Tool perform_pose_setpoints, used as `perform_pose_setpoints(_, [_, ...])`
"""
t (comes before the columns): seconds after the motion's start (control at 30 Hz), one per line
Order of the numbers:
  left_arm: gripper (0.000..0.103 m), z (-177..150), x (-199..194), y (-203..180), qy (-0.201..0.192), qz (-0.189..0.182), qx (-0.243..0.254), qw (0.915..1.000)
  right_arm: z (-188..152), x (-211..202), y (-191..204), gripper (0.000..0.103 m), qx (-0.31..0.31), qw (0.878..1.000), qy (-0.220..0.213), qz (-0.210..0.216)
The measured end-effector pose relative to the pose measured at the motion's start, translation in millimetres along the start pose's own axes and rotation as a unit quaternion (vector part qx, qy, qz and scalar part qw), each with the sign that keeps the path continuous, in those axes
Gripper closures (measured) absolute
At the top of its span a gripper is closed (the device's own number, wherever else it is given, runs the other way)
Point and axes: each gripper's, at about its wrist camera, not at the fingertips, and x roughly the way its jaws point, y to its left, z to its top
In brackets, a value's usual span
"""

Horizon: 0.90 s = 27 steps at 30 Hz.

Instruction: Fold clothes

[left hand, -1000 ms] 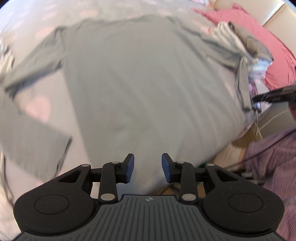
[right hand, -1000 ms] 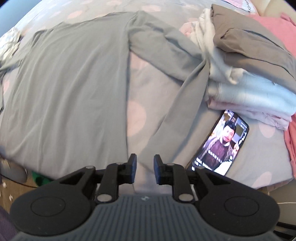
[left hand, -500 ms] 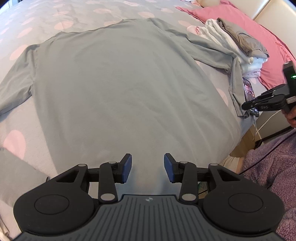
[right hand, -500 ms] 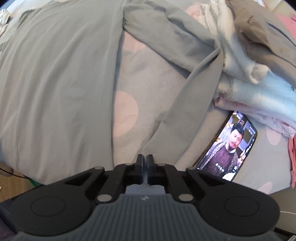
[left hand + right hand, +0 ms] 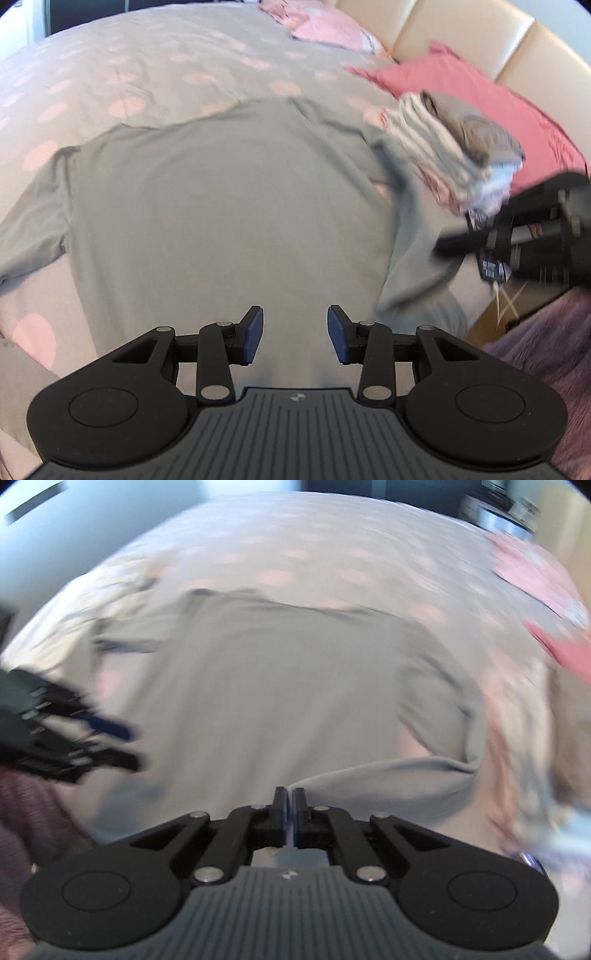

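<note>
On the bed point(image 5: 155, 62), whose grey cover is dotted with pink spots, a grey long-sleeved shirt point(image 5: 229, 206) is lying spread out flat, its body facing up and one sleeve trailing off to the left edge of the left wrist view. The left claw point(image 5: 294, 334) is hovering just above the shirt's near hem with its blue-padded fingers point(image 5: 254, 334) standing wide apart and gripping nothing. The right claw point(image 5: 289, 805) is showing its jaws pressed nearly together, pinching the cuff end of the shirt's right sleeve point(image 5: 388, 775), which is lifting in a fold and bending back toward the shirt body. Beside that sleeve, a stack of folded clothes point(image 5: 461, 147) is sitting against a pink pillow point(image 5: 480, 92), with a beige padded headboard point(image 5: 461, 40) behind. A purple fuzzy sleeve point(image 5: 546, 354) is showing at the lower right. The right wrist view is blurring heavily.
</note>
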Motion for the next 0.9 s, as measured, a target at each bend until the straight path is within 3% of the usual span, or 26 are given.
perform_pose_setpoints(0.17, [0.067, -2.8, -2.0, 9.1, 0.0, -0.003, -0.011, 0.9999, 6.4, 26.9, 56.7, 0.1, -0.081, 0.994, 0.027, 0.061])
perform_pose_setpoints(0.33, [0.067, -7.8, -1.8, 17.4, 0.006, -0.004, -0.021, 0.9998, -9.0, 49.0, 93.7, 0.1, -0.132, 0.985, 0.069, 0.09])
perform_pose_setpoints(0.53, [0.067, -22.1, 6.0, 20.1, 0.028, -0.01, -0.014, 0.9995, -16.8, 64.2, 89.9, 0.091, -0.115, 0.983, 0.094, 0.105])
perform_pose_setpoints(0.6, [0.067, -25.7, 7.2, 20.5, 0.031, -0.016, -0.011, 0.9993, -17.4, 61.1, 85.1, 0.068, -0.103, 0.984, 0.095, 0.114])
perform_pose_setpoints(0.7, [0.065, -30.6, 11.4, 20.7, 0.038, -0.026, -0.01, 0.9989, -22.1, 55.6, 77.6, 0.066, -0.099, 0.983, 0.097, 0.119])
perform_pose_setpoints(0.9, [0.064, -31.5, 34.0, 14.4, 0.048, -0.011, 0.025, 0.9985, -39.0, 60.7, 58.7, 0.061, -0.091, 0.983, 0.127, 0.099])
